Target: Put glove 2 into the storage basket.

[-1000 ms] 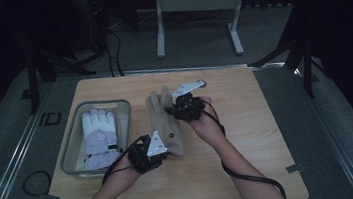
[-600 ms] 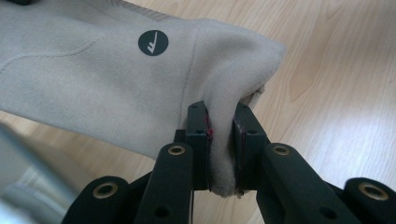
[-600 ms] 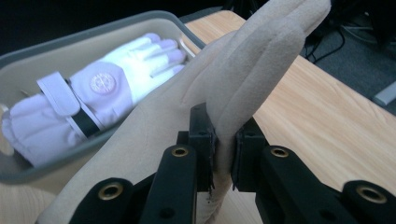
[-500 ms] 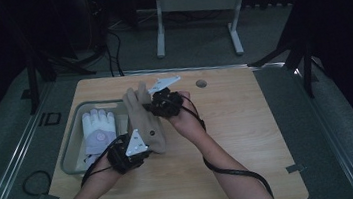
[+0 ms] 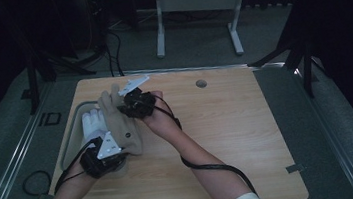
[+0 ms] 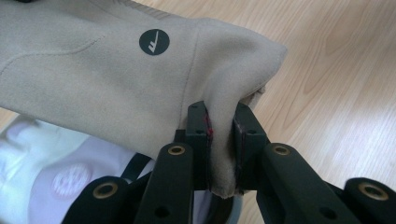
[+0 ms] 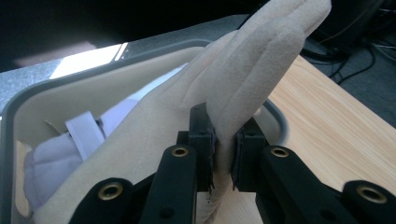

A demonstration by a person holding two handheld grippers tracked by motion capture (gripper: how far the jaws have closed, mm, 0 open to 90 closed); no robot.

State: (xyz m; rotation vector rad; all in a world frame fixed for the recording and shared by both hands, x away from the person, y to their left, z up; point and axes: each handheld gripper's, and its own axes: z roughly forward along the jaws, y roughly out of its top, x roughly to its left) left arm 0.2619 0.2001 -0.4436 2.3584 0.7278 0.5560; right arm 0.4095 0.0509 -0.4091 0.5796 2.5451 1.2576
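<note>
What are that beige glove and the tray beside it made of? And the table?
The beige glove looks like soft fleece or suede-like fabric: matte, faintly fuzzy, creasing where it is pinched, with a round dark badge. The tray seems to be moulded plastic, with a smooth grey rounded rim and a cream inside. The table looks like pale wood or wood-look laminate, judging by the grain lines and slight sheen.

A beige glove (image 5: 123,127) with a round black logo hangs stretched over the tray's (image 5: 70,136) edge.
</note>
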